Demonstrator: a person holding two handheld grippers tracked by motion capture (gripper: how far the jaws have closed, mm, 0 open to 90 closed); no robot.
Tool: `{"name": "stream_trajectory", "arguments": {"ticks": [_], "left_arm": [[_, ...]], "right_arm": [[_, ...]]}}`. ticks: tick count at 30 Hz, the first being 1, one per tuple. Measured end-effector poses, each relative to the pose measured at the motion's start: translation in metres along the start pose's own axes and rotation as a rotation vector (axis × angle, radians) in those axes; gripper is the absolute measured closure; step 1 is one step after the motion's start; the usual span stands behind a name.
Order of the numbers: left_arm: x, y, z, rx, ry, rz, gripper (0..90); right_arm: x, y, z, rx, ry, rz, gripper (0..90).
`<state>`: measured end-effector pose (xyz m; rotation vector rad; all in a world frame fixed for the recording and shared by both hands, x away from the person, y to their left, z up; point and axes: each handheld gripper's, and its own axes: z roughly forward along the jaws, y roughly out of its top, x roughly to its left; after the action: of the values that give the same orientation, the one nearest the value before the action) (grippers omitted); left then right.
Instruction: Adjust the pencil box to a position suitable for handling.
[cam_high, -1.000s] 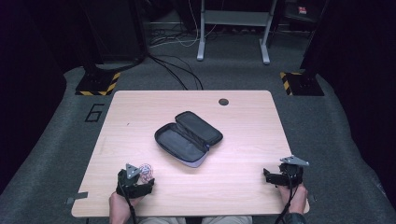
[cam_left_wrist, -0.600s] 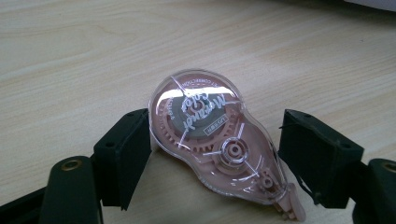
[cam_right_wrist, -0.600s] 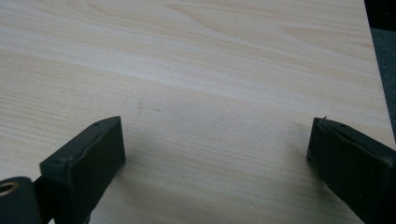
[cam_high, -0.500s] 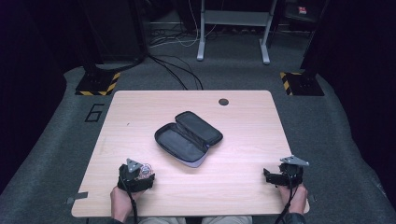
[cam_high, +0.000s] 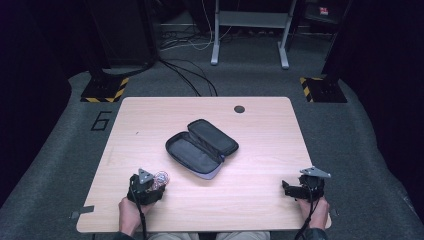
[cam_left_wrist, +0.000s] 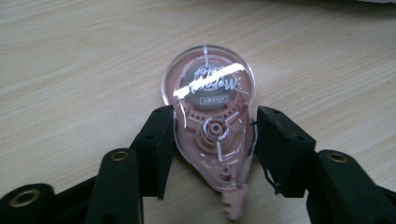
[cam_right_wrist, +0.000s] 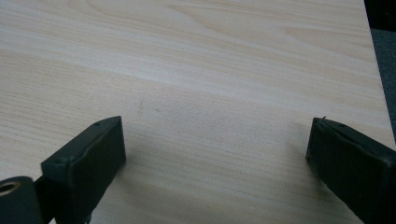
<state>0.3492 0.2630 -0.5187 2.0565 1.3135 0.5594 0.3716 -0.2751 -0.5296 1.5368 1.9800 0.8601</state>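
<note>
A clear pink correction tape dispenser (cam_left_wrist: 212, 102) lies flat on the wooden table (cam_high: 150, 120), near its front left. My left gripper (cam_left_wrist: 215, 128) has a jaw pressed against each side of it, shut on its narrow middle. In the high view that gripper (cam_high: 158, 180) sits in the person's left hand with the dispenser (cam_high: 161, 177) at its tip. An open dark pencil case (cam_high: 202, 147) lies at the table's centre, its inside looking empty. My right gripper (cam_high: 286, 188) rests near the front right edge, and its jaws (cam_right_wrist: 217, 140) stand wide open over bare wood.
A round dark grommet (cam_high: 239, 108) sits near the table's far edge. Grey carpet, cables and a desk frame (cam_high: 250, 30) lie beyond the table. A "6" is marked on the floor (cam_high: 101, 120) at the left.
The left gripper has edged slightly forward at the tape dispenser. The right gripper and the pencil case have stayed where they were.
</note>
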Motion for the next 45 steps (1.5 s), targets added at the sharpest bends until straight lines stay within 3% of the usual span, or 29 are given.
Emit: {"name": "stream_trajectory", "arguments": {"ticks": [3, 6, 8, 16, 18, 19, 21, 22, 25, 26, 31, 45], "left_arm": [[0.001, 0.0, 0.0, -0.001, -0.017, 0.01, 49.1], [0.002, 0.0, -0.002, 0.023, -0.055, 0.05, 49.1], [0.0, 0.0, -0.002, 0.012, -0.063, 0.066, 49.1], [-0.007, -0.002, -0.002, -0.011, -0.113, 0.075, 49.1], [-0.007, -0.002, -0.003, -0.002, -0.12, 0.109, 49.1], [-0.009, -0.003, -0.003, -0.004, -0.128, 0.093, 49.0], [-0.008, -0.003, -0.003, 0.001, -0.134, 0.121, 48.7], [-0.008, -0.003, -0.004, 0.002, -0.138, 0.121, 44.8], [-0.006, -0.004, -0.006, -0.013, -0.137, 0.06, 35.1], [-0.004, -0.003, -0.008, -0.011, -0.135, 0.066, 28.8], [0.003, 0.003, -0.014, -0.03, -0.143, 0.032, 18.1], [0.023, 0.046, -0.001, -0.049, -0.153, 0.025, 5.3]], "right_arm": [[0.0, 0.0, 0.0, 0.0, 0.001, -0.002, 4.4], [0.0, 0.0, 0.0, 0.0, 0.001, -0.002, 4.5], [0.0, 0.0, 0.0, 0.0, 0.0, -0.001, 4.5], [0.0, 0.0, 0.0, 0.001, 0.002, -0.005, 4.5], [0.0, 0.0, 0.0, 0.0, 0.001, -0.002, 4.5], [0.0, 0.0, 0.0, 0.001, 0.002, -0.004, 4.5], [0.0, 0.0, 0.0, 0.001, 0.001, -0.004, 4.6], [0.0, 0.0, 0.0, 0.001, 0.002, -0.005, 4.6], [0.0, 0.0, 0.0, 0.001, 0.001, -0.005, 4.6], [0.0, 0.0, 0.0, 0.001, 0.002, -0.005, 4.6], [0.0, 0.0, 0.0, 0.0, 0.001, 0.0, 4.6], [0.0, 0.0, 0.0, 0.0, 0.001, 0.002, 4.6]]}}
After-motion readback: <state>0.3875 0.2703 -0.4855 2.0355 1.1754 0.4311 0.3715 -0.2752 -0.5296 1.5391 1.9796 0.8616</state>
